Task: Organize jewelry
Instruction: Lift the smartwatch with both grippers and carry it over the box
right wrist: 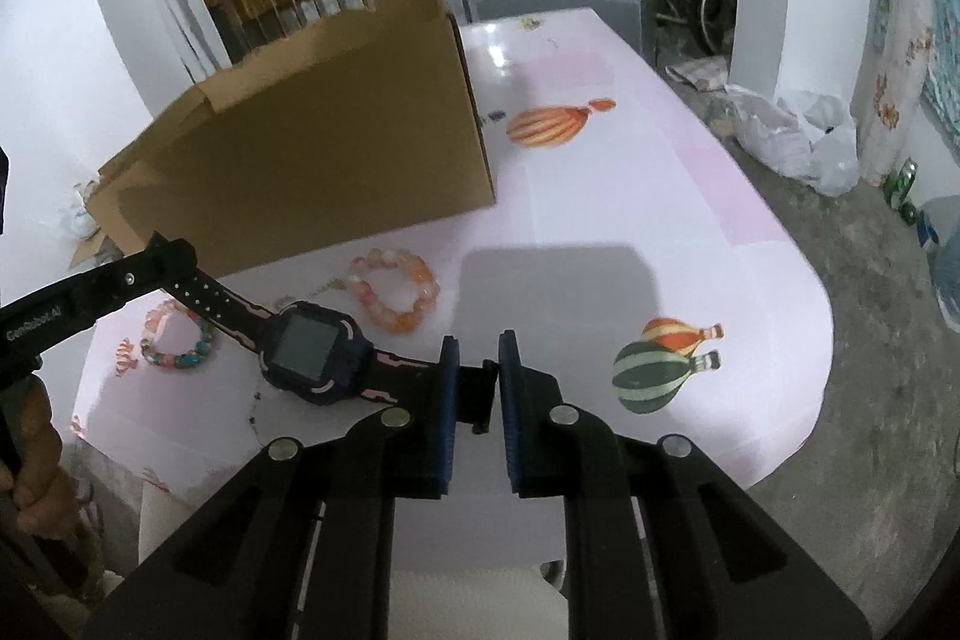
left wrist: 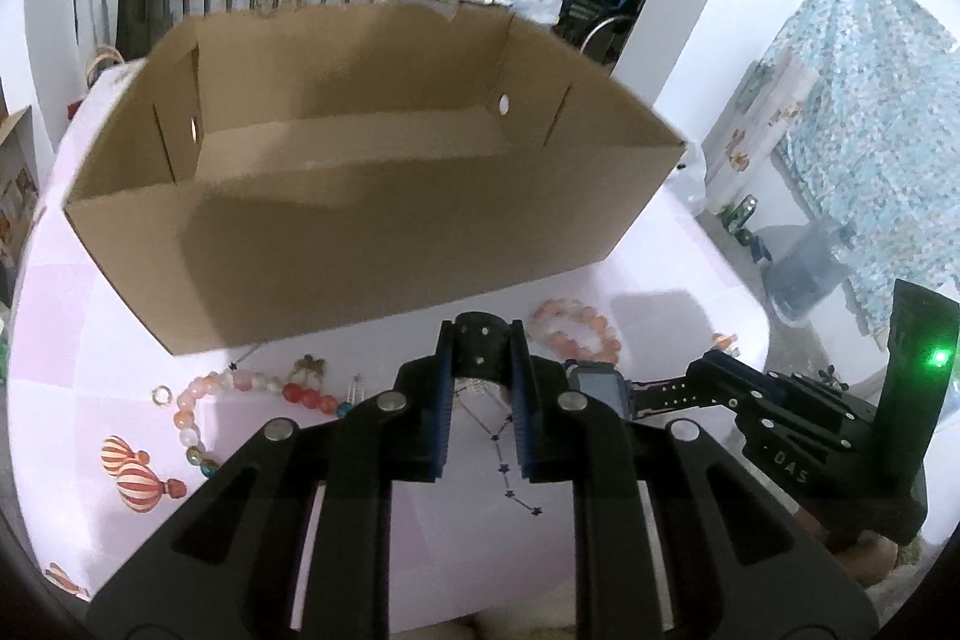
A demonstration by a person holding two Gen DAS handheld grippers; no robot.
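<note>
A dark smartwatch (right wrist: 313,359) is held stretched above the pale pink surface (right wrist: 630,196), in front of the open cardboard box (left wrist: 372,196); one end of its strap is clamped by the fingers of the left gripper (left wrist: 483,370), the other end by the fingers of the right gripper (right wrist: 478,388); a peach bead bracelet (right wrist: 393,289) lies just before the box, and a multicoloured bead bracelet (right wrist: 177,337) lies further along its front.

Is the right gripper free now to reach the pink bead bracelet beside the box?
Probably not: the right gripper is shut on the watch strap, which the left gripper holds too. The pink bead bracelet itself lies uncovered.
</note>
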